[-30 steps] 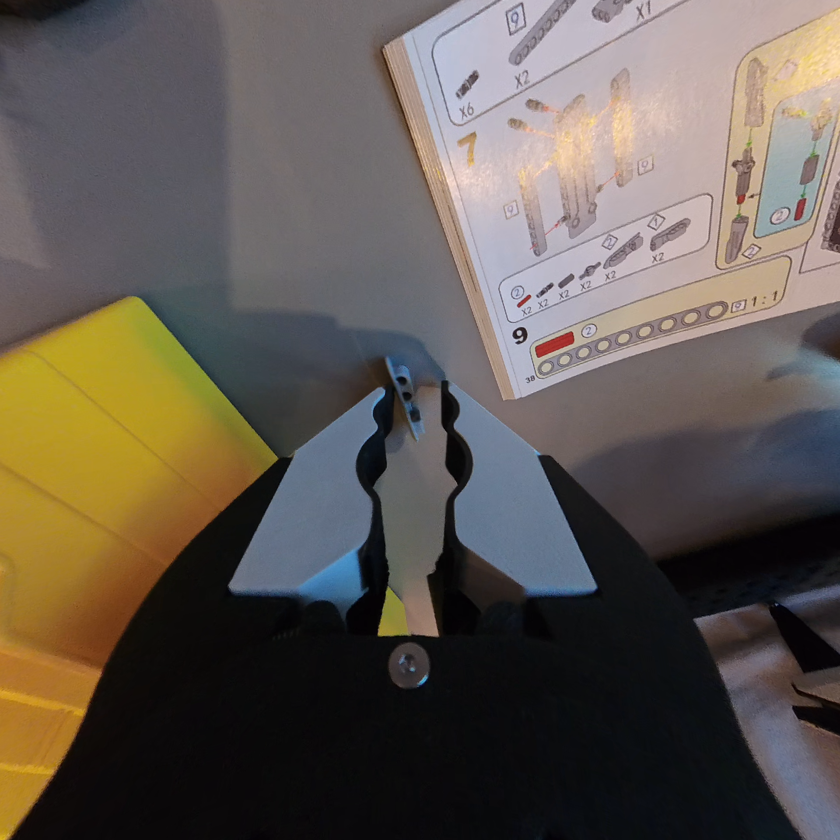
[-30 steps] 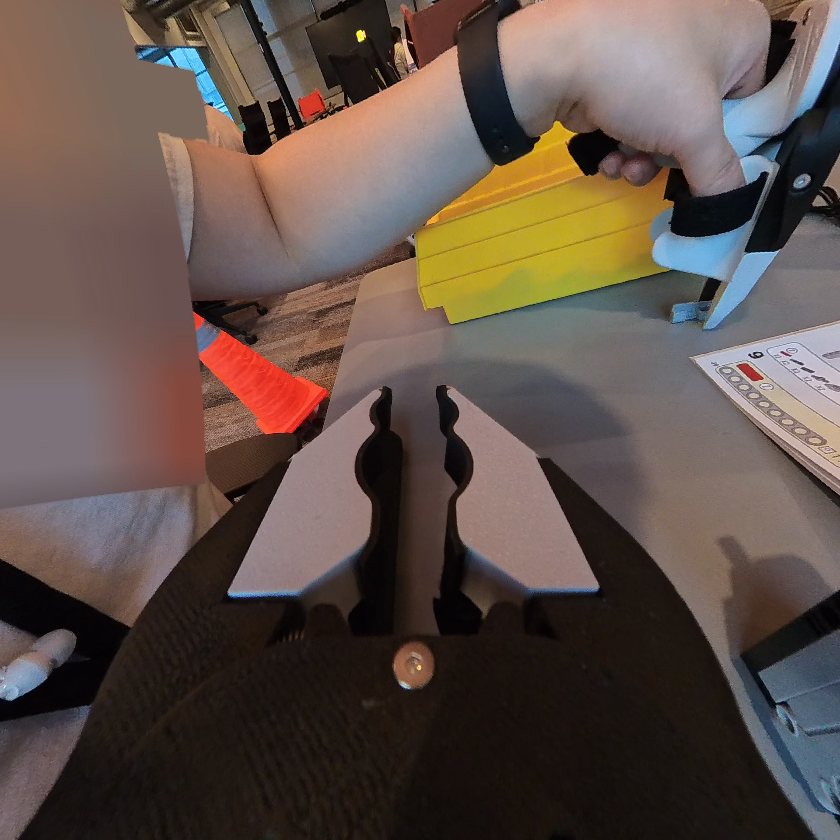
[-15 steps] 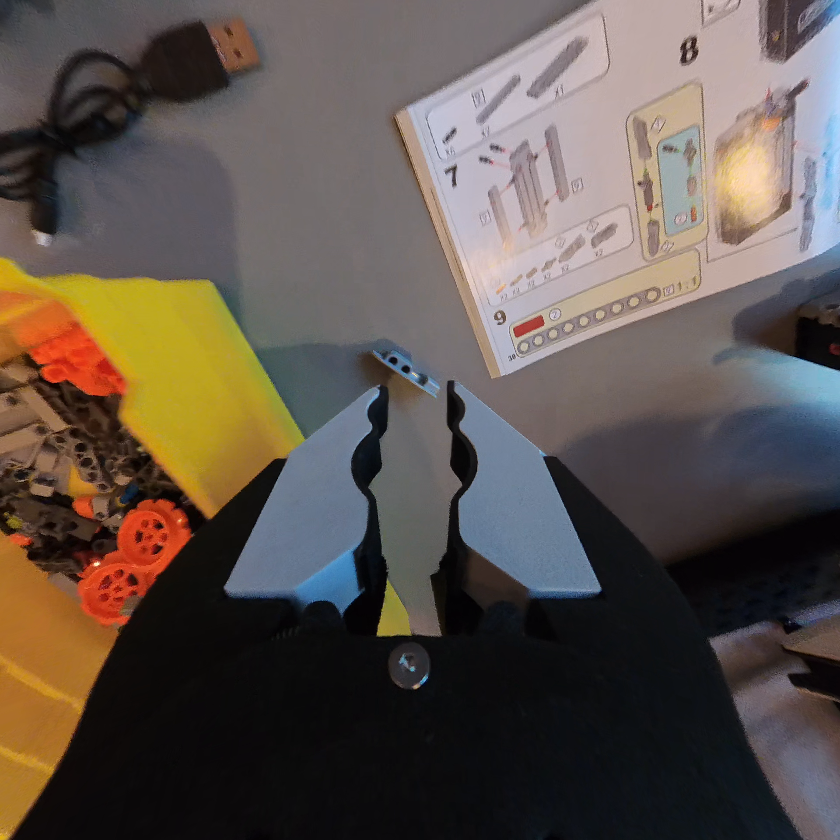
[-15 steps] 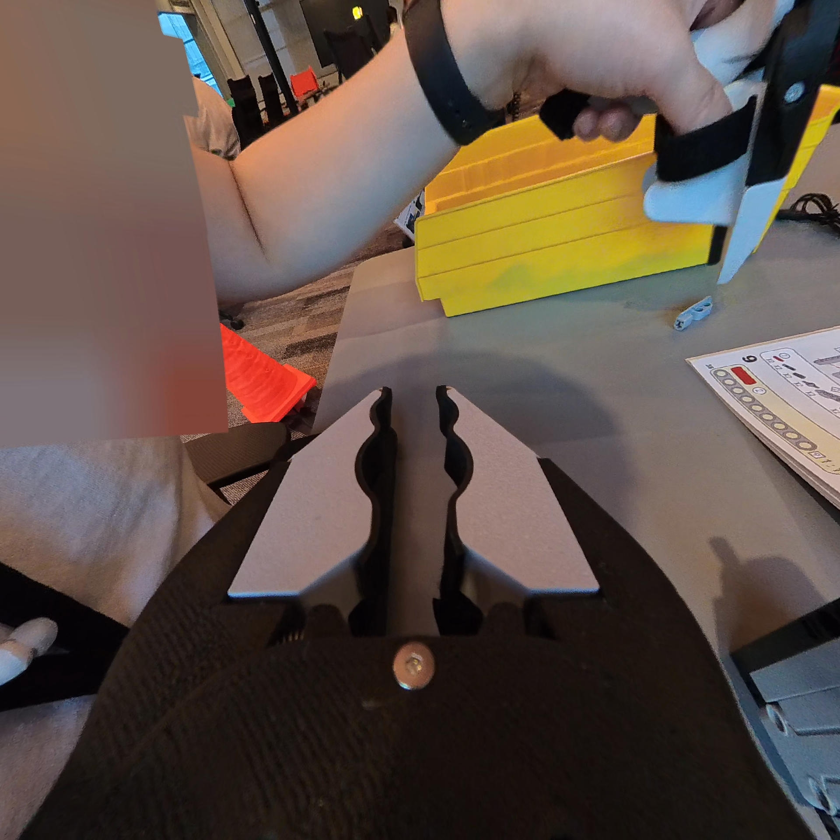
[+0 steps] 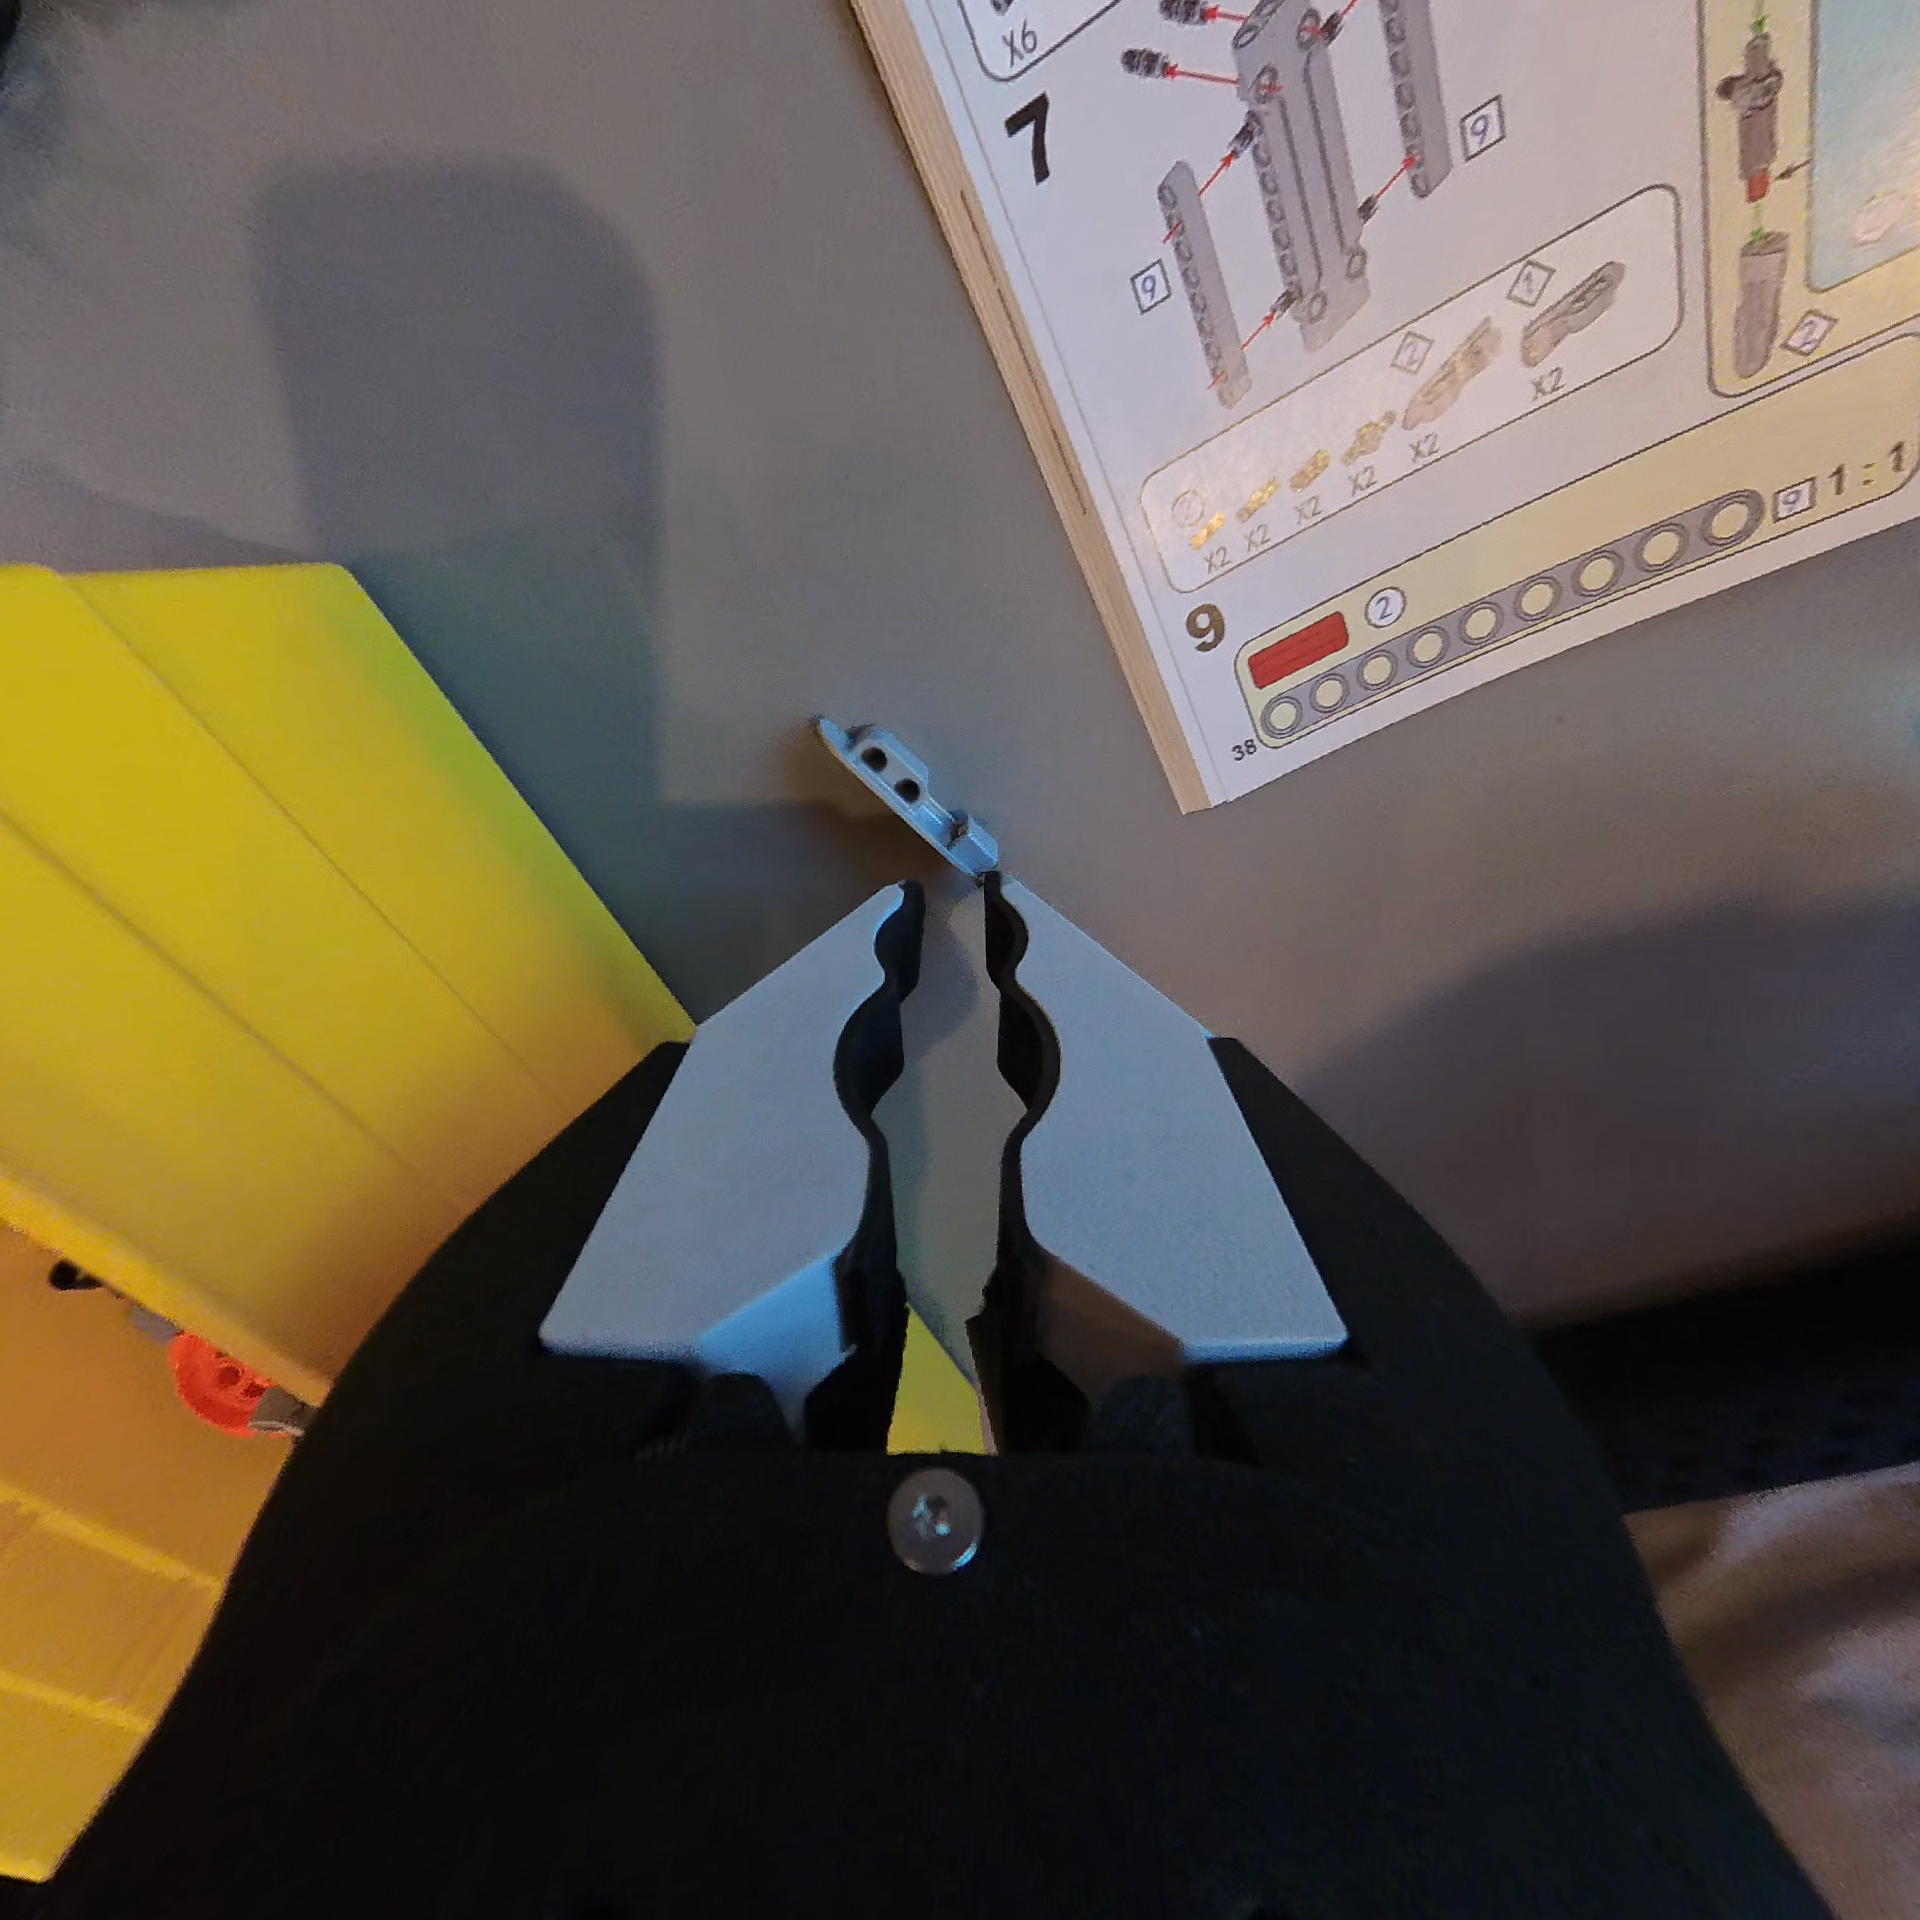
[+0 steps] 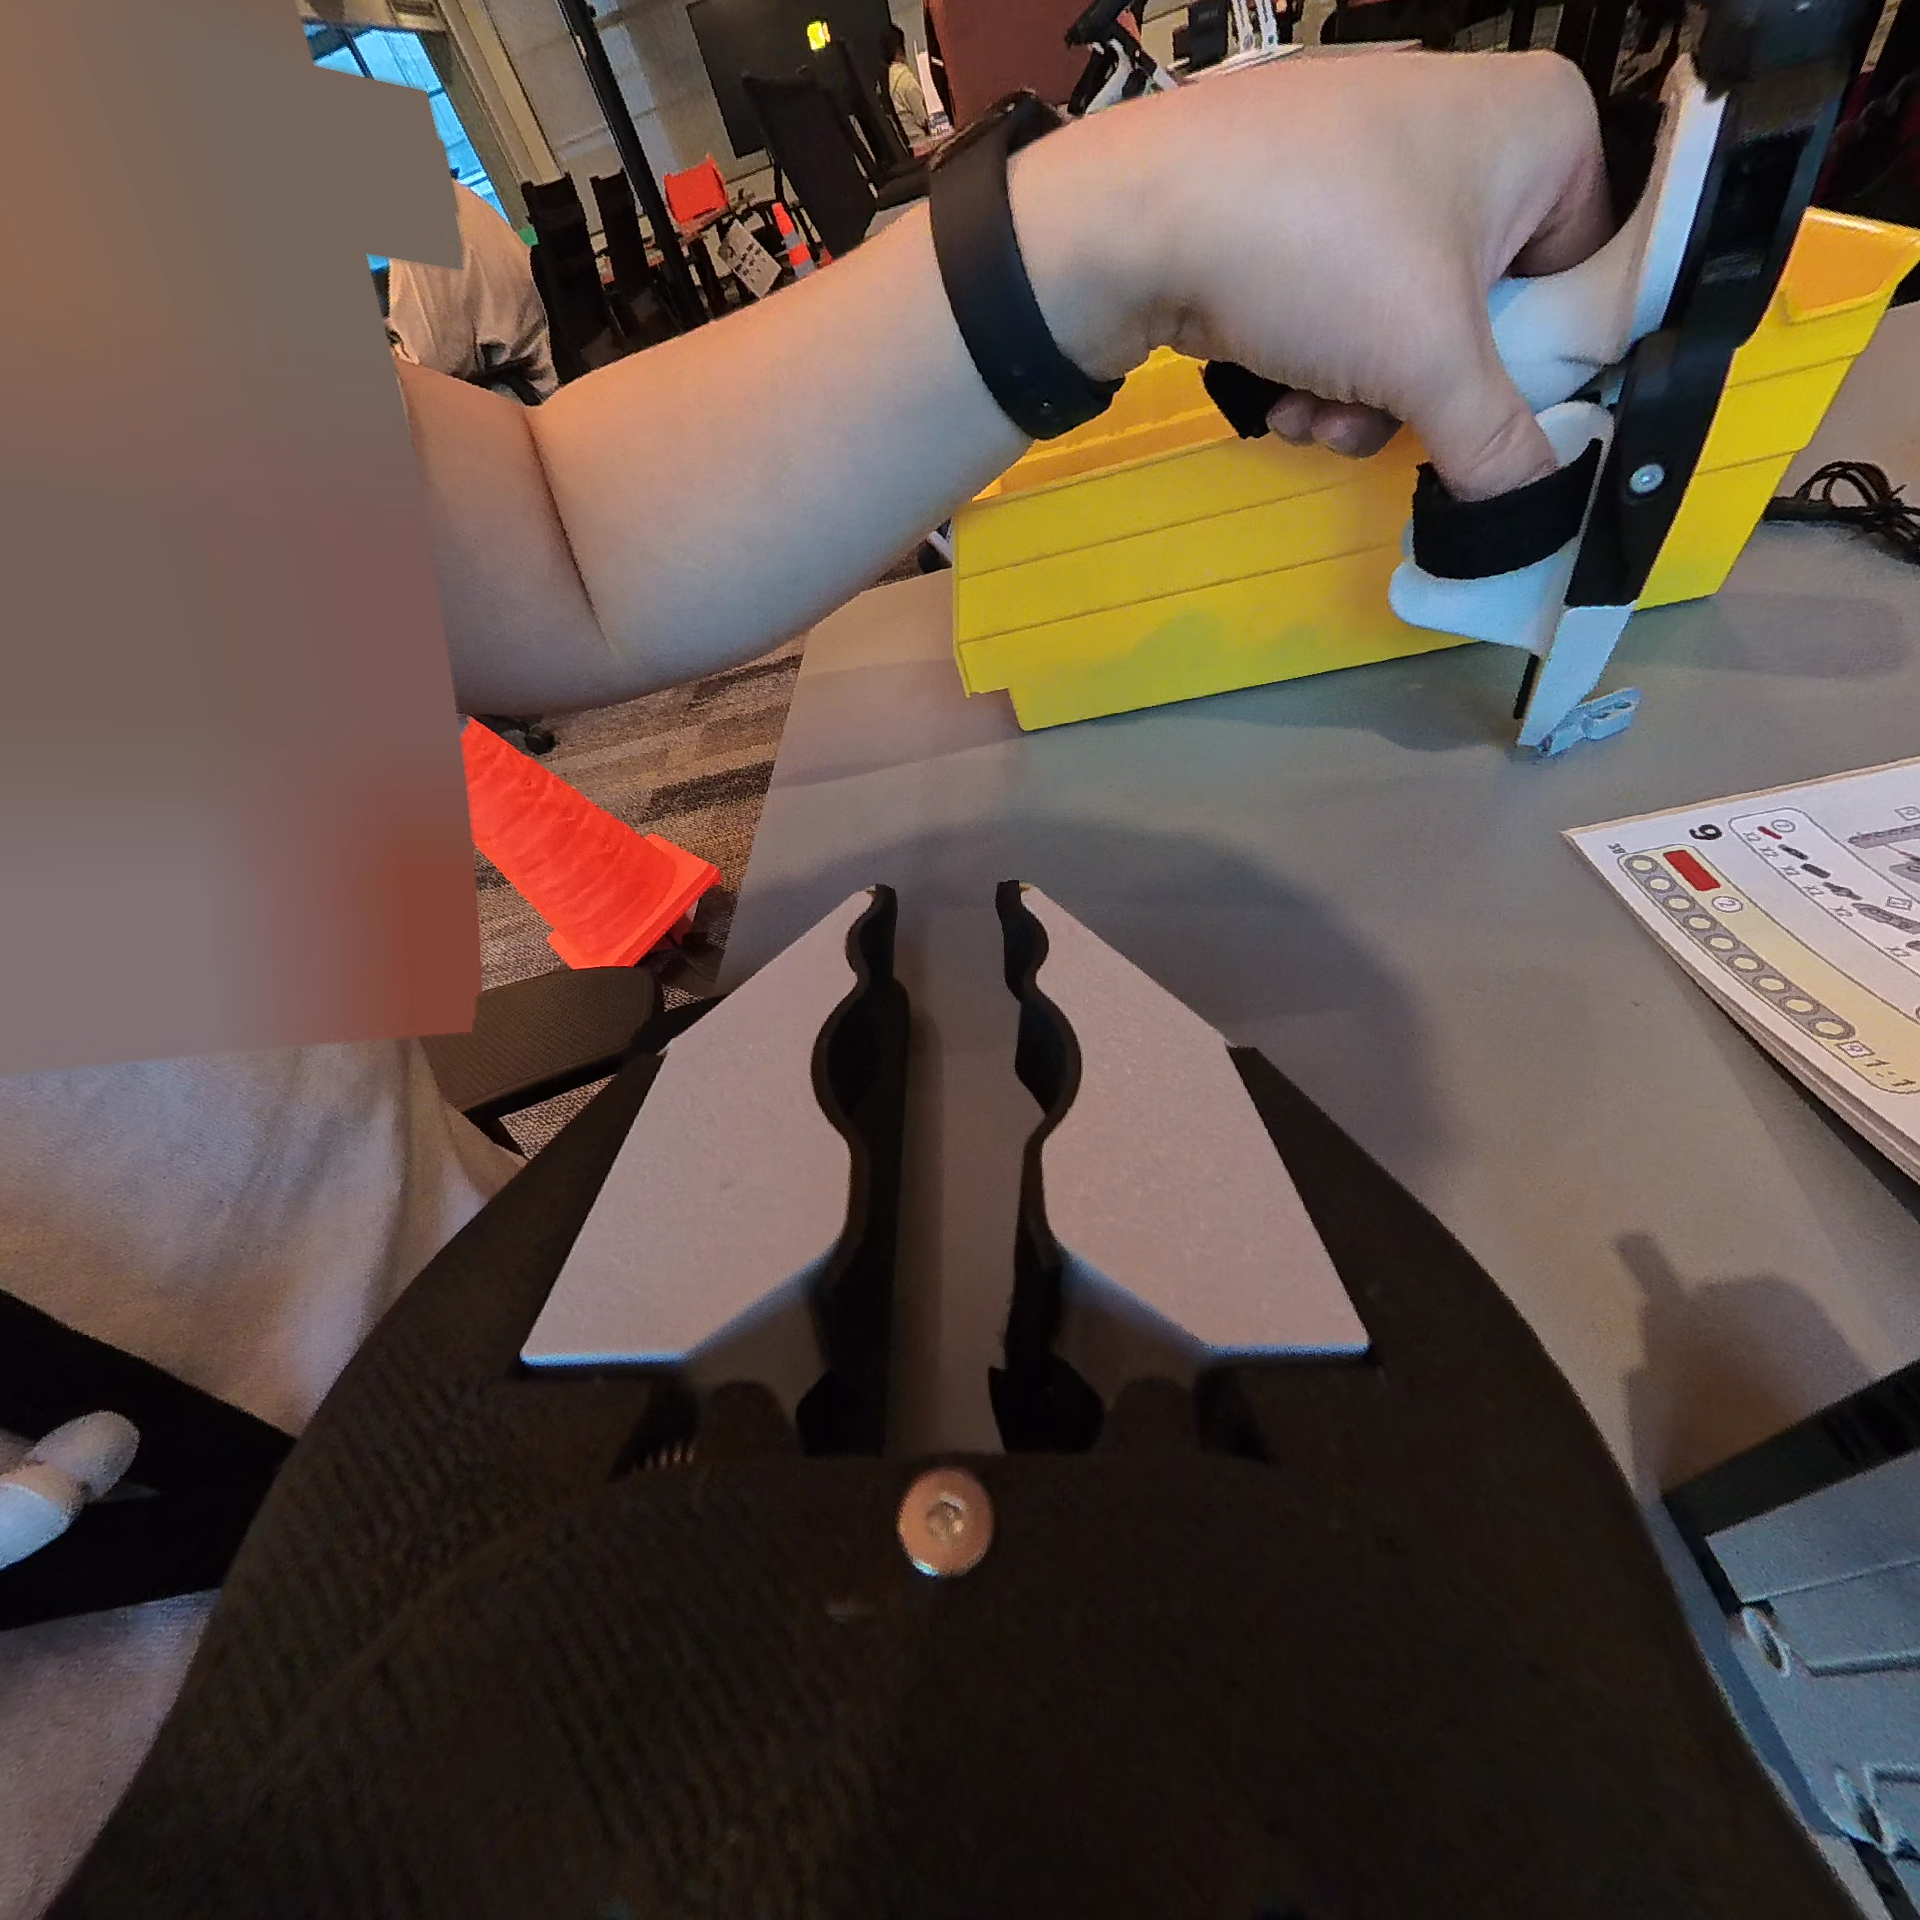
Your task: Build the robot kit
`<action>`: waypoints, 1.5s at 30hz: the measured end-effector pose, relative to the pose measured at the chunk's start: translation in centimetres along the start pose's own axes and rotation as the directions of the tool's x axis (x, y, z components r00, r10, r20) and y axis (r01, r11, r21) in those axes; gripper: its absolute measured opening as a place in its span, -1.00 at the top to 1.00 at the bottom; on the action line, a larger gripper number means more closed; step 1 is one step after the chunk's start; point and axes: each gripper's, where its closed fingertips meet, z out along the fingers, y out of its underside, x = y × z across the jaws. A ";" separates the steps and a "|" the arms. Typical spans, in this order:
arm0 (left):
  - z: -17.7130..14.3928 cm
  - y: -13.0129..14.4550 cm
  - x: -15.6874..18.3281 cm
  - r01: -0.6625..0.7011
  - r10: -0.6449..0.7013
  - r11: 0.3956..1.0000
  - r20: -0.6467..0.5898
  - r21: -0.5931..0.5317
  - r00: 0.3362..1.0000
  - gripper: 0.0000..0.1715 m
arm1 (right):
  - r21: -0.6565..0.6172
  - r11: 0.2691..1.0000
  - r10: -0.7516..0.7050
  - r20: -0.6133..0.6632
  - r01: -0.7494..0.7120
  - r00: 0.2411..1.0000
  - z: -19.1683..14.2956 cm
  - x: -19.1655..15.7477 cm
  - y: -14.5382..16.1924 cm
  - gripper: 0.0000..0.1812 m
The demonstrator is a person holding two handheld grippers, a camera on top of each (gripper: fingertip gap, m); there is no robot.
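A small light-grey building piece (image 5: 899, 774) with two holes lies on the grey table (image 5: 727, 364). My left gripper (image 5: 948, 883) is low over the table with its jaws a narrow gap apart and nothing between them. Its right fingertip (image 5: 992, 894) touches the near end of the piece. In the right wrist view the piece (image 6: 1600, 717) lies at the tip of the left gripper (image 6: 1548, 727), which a hand (image 6: 1299, 260) holds. My right gripper (image 6: 945, 894) is slightly open and empty, hovering over the near table edge, far from the piece.
A yellow parts bin (image 5: 260, 883) stands left of the piece, with an orange wheel (image 5: 218, 1387) inside; it also shows in the right wrist view (image 6: 1195, 582). An open instruction booklet (image 5: 1455, 364) lies to the right. A grey block assembly (image 6: 1808, 1590) sits near my right gripper. An orange cone (image 6: 582, 862) lies on the floor. The left gripper's tips are roughly 25 cm from the right gripper's.
One second ago the left gripper held the grey piece between its fingers. It let go and lifted, then came back down with narrower jaws, touching the piece's end. The right gripper stayed still.
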 end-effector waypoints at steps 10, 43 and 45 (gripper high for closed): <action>-1.7 0.5 0.4 -0.008 0.008 0.999 -0.011 0.031 1.000 0.90 | 0.000 1.000 0.004 0.007 -0.004 1.000 0.0 -0.1 0.0 0.78; -2.1 5.6 -19.7 -0.278 0.252 0.958 0.259 0.072 0.932 0.89 | -0.012 0.988 -0.152 0.068 0.153 0.986 1.8 -0.6 1.6 0.81; -1.2 5.4 -20.1 -0.270 0.248 0.961 0.242 0.062 0.938 0.85 | -0.012 0.988 -0.151 0.067 0.152 0.986 1.7 -0.5 1.6 0.81</action>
